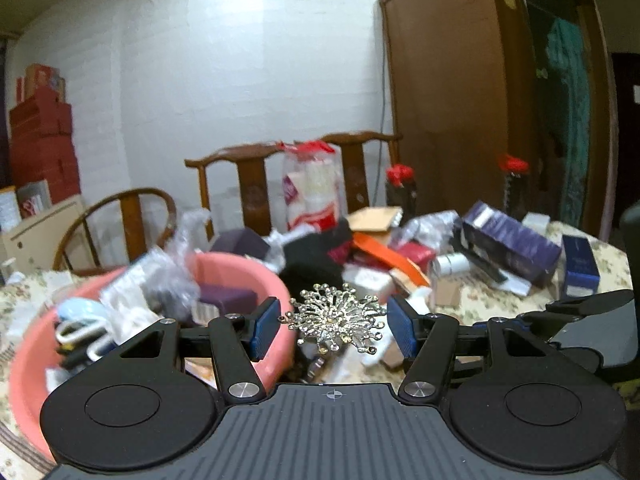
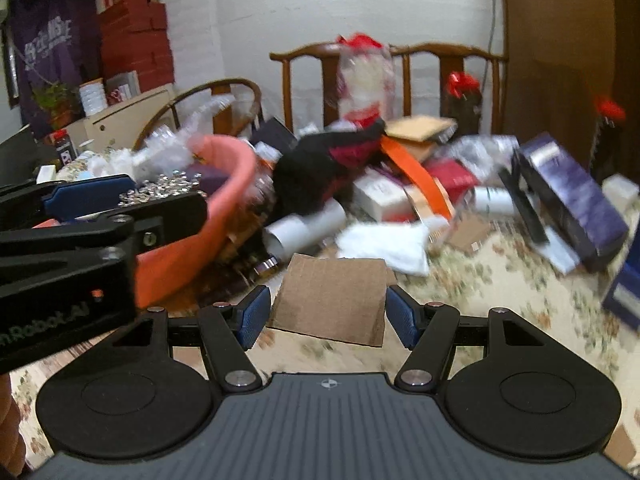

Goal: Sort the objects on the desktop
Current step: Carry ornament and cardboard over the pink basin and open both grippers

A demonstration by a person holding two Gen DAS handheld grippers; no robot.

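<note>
My left gripper [image 1: 333,326] is shut on a silver jewelled ornament [image 1: 334,314], held in the air just right of the pink basin [image 1: 36,360]. The same ornament [image 2: 160,186] shows at the left of the right wrist view, above the basin's rim [image 2: 244,168]. My right gripper [image 2: 326,312] is shut on a bent piece of brown cardboard [image 2: 328,296], lifted over the floral tablecloth [image 2: 500,280]. The basin holds plastic wraps, a purple box and other small items.
A heap of boxes, a black cloth [image 2: 316,176], an orange strip [image 2: 416,176] and white tubes [image 2: 304,228] fills the table's middle. A long purple box [image 2: 572,196] lies at the right. Wooden chairs [image 1: 248,184] stand behind the table.
</note>
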